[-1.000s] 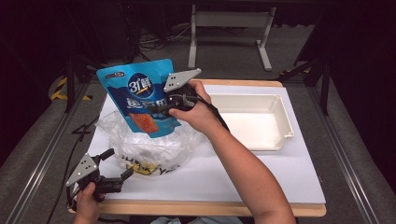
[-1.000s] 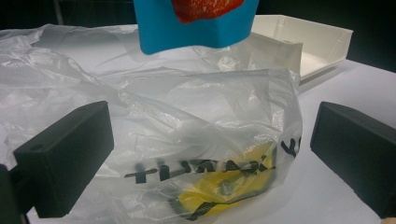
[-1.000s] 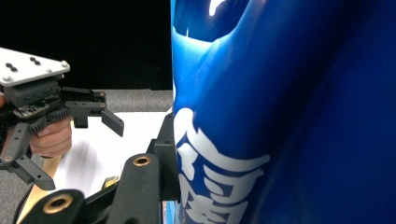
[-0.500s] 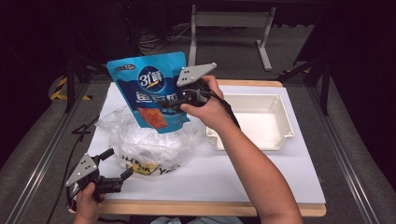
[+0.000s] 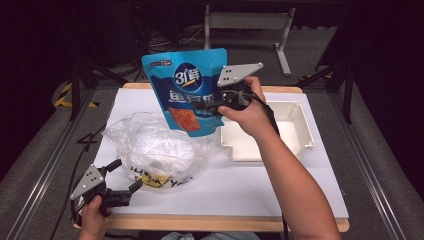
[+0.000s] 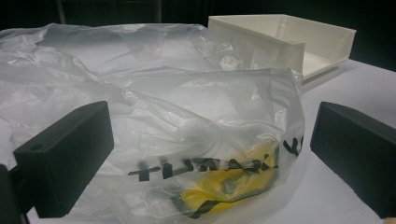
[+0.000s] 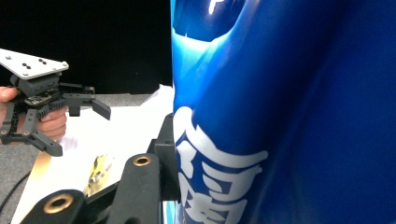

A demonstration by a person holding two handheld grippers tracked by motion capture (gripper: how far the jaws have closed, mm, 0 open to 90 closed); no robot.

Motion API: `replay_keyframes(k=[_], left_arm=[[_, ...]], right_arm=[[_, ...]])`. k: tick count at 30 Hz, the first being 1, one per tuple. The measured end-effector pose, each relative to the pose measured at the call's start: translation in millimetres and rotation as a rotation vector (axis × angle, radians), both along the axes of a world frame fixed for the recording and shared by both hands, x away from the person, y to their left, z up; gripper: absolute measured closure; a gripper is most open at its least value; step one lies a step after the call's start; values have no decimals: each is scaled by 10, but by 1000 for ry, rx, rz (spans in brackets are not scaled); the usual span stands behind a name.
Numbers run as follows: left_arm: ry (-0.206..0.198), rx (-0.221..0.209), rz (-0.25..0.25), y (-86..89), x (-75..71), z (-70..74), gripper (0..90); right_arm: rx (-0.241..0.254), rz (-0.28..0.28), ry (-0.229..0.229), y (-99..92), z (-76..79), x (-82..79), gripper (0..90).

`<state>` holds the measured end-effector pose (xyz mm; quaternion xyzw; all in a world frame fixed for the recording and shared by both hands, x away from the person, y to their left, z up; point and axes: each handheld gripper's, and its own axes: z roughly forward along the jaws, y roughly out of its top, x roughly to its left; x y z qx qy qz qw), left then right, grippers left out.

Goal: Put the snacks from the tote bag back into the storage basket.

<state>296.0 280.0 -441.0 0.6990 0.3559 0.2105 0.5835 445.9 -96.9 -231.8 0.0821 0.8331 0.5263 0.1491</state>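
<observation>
From the high view we see the right gripper [image 5: 216, 106] holding a blue pouch [image 5: 187, 87] upright in the air, above the bench [image 5: 280, 185], its jaws pinching the pouch's right edge. A clear bag [image 5: 155, 147] lies below it, a white tray [image 5: 267, 132] to its right. The left gripper [image 5: 125, 177] rests at the bench's near left corner, jaws spread.

In the left gripper view we see the spread jaws flanking the bag [image 6: 187, 140], tray [image 6: 299, 42] behind.

In the right gripper view the pouch [image 7: 289, 112] looms close, probably clamped; the left gripper [image 7: 77, 123] shows beyond.
</observation>
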Motion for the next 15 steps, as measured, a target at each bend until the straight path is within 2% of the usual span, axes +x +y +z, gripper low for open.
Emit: replay_keyframes(k=[5, 7, 15], left_arm=[[1, 6, -4, -1, 3, 3, 2], [1, 5, -4, -2, 3, 2, 2], [3, 8, -3, -4, 2, 1, 2]], right_arm=[[0, -29, -9, -210, 81, -24, 599], [-1, -33, -8, -239, 90, -30, 599], [-4, -85, -8, -593, 130, -46, 599]])
